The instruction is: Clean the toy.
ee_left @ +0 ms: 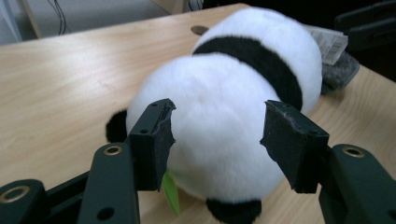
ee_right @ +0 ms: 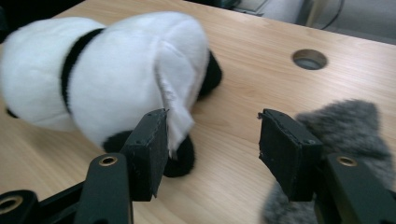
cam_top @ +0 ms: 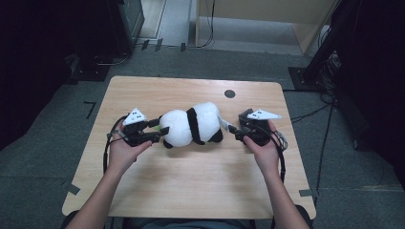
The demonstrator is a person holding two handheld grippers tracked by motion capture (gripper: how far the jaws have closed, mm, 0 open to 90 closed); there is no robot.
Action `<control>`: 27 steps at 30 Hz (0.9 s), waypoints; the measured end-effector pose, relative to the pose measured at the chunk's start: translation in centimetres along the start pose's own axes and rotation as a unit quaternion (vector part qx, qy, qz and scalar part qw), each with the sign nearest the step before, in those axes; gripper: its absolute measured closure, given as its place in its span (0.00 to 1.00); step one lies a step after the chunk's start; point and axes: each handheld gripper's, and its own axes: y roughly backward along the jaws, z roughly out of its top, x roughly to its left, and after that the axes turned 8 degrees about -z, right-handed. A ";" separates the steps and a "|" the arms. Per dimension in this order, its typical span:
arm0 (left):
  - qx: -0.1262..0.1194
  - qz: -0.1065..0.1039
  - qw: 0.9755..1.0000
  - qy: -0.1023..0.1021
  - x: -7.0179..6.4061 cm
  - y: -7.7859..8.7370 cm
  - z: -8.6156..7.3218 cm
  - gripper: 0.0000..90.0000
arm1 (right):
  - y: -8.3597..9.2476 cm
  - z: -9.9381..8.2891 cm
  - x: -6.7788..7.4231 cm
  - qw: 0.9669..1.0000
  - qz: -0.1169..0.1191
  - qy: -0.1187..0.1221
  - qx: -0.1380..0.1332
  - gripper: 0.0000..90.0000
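A black and white panda plush (cam_top: 184,126) lies on its side in the middle of the wooden table (cam_top: 191,191). My left gripper (cam_top: 162,131) is at its left end. In the left gripper view the left gripper (ee_left: 217,135) stands open, with the round white fur (ee_left: 224,116) just beyond its pads and a green tag (ee_left: 170,193) by one jaw. My right gripper (cam_top: 234,131) is at the plush's right end. In the right gripper view the right gripper (ee_right: 212,140) is open over bare table, the plush (ee_right: 116,70) beside one jaw.
A grey furry item (ee_right: 336,130) lies on the table by my right gripper, near the plush's paper label (ee_left: 329,44). A round hole (cam_top: 229,93) is set in the table's far side. Dark equipment and cables stand on the floor around the table.
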 end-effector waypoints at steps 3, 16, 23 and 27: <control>0.008 -0.004 1.000 -0.002 0.4 -0.7 0.9 0.46 | 0.0 -0.2 -1.3 1.000 -0.014 -0.002 0.002 0.46; 0.044 0.004 0.999 -0.025 1.7 -3.6 1.9 0.44 | -1.5 -1.9 -5.2 0.997 -0.073 0.001 0.021 0.44; 0.033 0.000 0.999 -0.018 2.3 -4.2 1.1 0.40 | -3.4 -3.5 -6.4 0.996 -0.078 -0.003 0.039 0.50; 0.034 -0.004 0.999 -0.014 2.5 -4.2 0.5 0.36 | -4.2 -4.4 -6.8 0.994 -0.102 -0.010 0.032 0.46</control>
